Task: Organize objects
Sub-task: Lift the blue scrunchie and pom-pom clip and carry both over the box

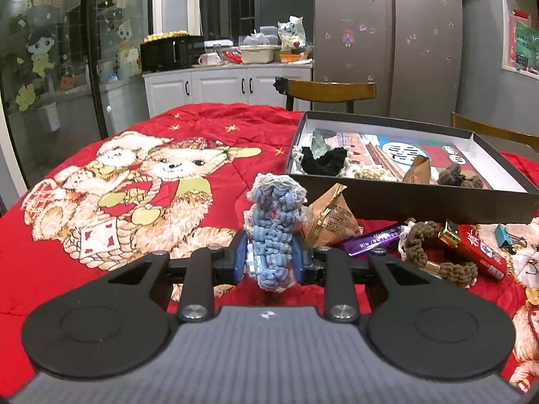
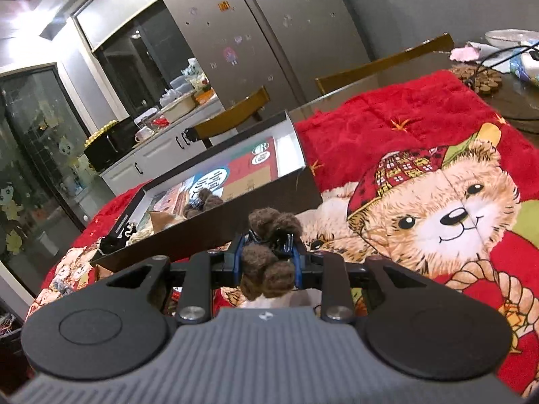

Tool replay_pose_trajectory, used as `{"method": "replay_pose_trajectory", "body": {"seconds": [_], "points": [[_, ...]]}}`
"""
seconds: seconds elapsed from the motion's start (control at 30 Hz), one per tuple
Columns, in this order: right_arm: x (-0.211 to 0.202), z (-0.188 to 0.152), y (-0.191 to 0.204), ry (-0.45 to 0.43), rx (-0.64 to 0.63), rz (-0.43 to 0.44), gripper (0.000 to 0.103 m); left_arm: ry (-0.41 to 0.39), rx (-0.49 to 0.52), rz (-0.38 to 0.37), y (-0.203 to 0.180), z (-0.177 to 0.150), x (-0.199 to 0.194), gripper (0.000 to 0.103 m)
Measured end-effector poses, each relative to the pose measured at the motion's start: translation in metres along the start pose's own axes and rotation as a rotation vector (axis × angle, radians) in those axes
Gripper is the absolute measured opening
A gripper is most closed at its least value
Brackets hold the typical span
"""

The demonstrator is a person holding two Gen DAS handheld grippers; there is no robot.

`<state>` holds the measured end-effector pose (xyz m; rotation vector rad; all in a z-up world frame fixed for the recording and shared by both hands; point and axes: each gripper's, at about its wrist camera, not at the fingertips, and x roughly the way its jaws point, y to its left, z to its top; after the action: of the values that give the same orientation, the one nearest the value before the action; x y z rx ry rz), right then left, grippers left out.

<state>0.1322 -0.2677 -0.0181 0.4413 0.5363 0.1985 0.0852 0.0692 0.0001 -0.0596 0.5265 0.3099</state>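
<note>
My left gripper [image 1: 271, 257] is shut on a blue and white crocheted scrunchie [image 1: 274, 222], held upright above the red blanket, left of and in front of the black box [image 1: 421, 202]. The box holds a black scrunchie [image 1: 323, 161], a brown fuzzy hair tie [image 1: 454, 175], a cream scrunchie and a brown packet. My right gripper [image 2: 267, 256] is shut on a brown fuzzy hair clip [image 2: 266, 252], held just before the near wall of the same box [image 2: 269, 198].
On the blanket right of my left gripper lie a brown paper packet [image 1: 331, 217], a purple bar [image 1: 374, 239], a brown braided hair tie [image 1: 434, 252], a red tube [image 1: 478, 252] and a teal binder clip [image 1: 505, 235]. Wooden chairs [image 1: 330, 92] stand behind the table.
</note>
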Motion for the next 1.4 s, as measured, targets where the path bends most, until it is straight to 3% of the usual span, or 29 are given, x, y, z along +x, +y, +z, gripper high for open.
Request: {"method": "replay_pose_trajectory", "body": {"seconds": [0.27, 0.5, 0.8, 1.13, 1.4], "points": [[-0.002, 0.005, 0.008, 0.022, 0.011, 0.031, 0.031, -0.007, -0.015, -0.082, 0.006, 0.005, -0.016, 0.032], [-0.001, 0.023, 0.016, 0.041, 0.052, 0.099, 0.031, -0.055, 0.001, -0.104, 0.006, 0.016, -0.037, 0.032], [-0.004, 0.052, 0.043, 0.009, 0.012, 0.14, 0.032, -0.074, 0.007, -0.141, 0.011, 0.044, -0.045, 0.033], [-0.003, 0.086, 0.093, -0.025, -0.085, 0.201, 0.032, -0.123, 0.021, -0.182, 0.011, 0.098, -0.047, 0.033], [0.012, 0.105, 0.127, -0.018, -0.061, 0.272, 0.033, -0.188, 0.036, -0.189, 0.005, 0.156, -0.047, 0.033]]}}
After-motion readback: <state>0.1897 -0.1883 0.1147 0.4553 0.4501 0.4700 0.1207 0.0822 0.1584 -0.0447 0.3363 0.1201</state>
